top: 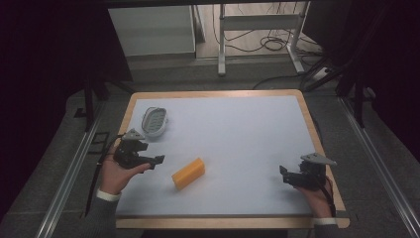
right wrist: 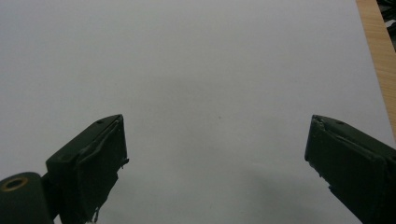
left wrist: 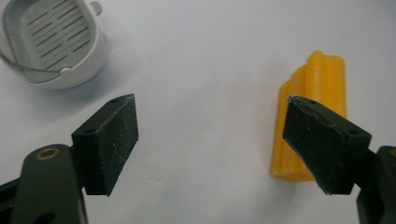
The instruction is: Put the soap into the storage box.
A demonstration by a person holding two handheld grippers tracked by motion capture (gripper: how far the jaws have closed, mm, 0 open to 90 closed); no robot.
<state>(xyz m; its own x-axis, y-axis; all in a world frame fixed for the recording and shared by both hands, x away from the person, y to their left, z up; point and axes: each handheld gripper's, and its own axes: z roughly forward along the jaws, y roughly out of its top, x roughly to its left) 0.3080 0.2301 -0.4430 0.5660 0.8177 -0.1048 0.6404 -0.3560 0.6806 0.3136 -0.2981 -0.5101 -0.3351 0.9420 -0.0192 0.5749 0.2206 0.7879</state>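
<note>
Left gripper (top: 157, 160) jaws wide apart, empty, just left of the yellow block (top: 188, 173). White slotted dish (top: 154, 121) beyond the block. Right gripper (top: 283, 173) well apart to its right, jaws spread, empty.

Grey sleeves with white cuffs, black left claw (top: 159, 159) and right claw (top: 282, 172), grey three-cornered top plates, brass-ringed screw holes, trailing black cables

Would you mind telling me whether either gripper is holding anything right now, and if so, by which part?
Nothing is held. The left gripper is open, with the yellow block lying on the table beyond its jaws. The right gripper is open over bare table.
</note>
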